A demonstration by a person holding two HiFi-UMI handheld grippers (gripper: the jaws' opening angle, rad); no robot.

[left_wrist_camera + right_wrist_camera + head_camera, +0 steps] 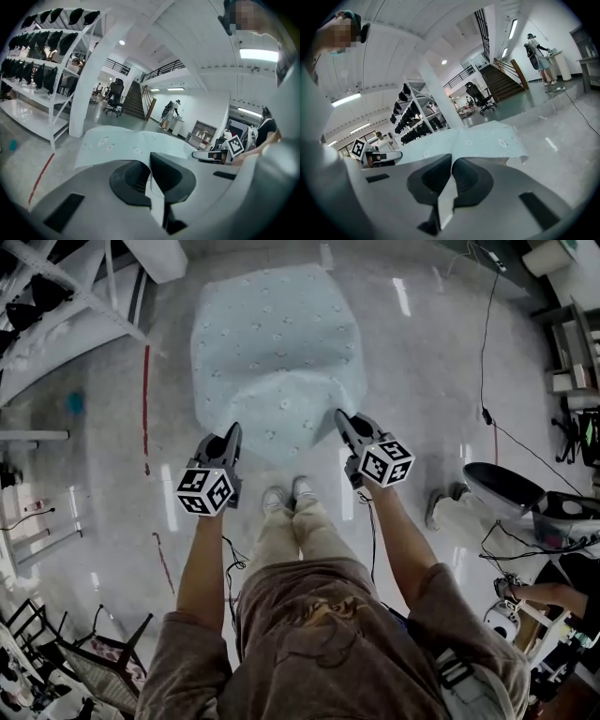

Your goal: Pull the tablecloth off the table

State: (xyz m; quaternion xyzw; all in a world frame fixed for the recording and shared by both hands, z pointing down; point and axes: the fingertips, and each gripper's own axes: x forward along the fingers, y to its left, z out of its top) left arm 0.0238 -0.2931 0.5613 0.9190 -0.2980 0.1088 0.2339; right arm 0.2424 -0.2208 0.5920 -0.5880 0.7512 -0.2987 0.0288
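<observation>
Where head view hides it | left tongs (151,161), right tongs (451,161) pinch tablecloth (277,352)

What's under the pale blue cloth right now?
The pale blue patterned tablecloth hides whatever it lies on. Only a tan sliver, perhaps the table's edge, shows under one corner in the right gripper view.
</observation>
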